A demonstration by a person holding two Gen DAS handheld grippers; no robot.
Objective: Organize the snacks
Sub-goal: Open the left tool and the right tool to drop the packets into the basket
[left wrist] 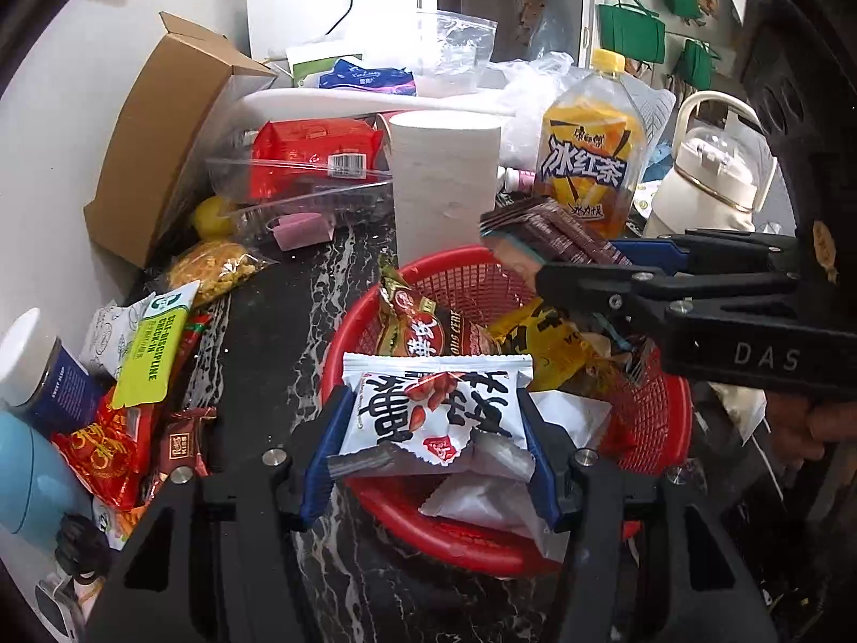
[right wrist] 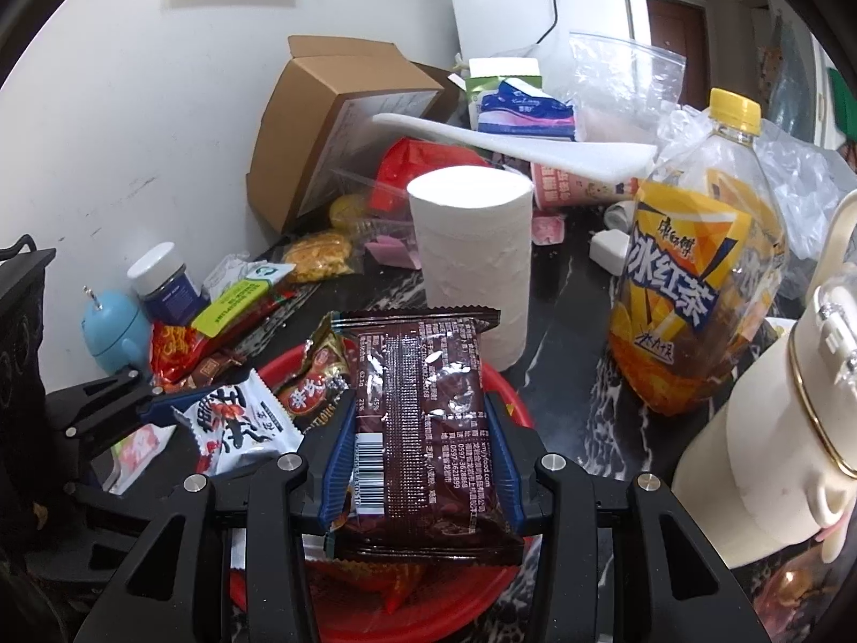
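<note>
Pinched between the left tongs, a white snack packet hangs over the red basket. Beside them, right tongs clamp a brown snack packet above that basket's far rim.

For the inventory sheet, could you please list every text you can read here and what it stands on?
"冰红茶": tea bottle.
"SELF-DISCIPLINE CHECK-IN": green packet.
"DAS": right claw.
"0597-3621899": brown snack packet.
"KISS": small brown wrapper.
White snack packet: upside down, unreadable.
The finer print is too small.
</note>
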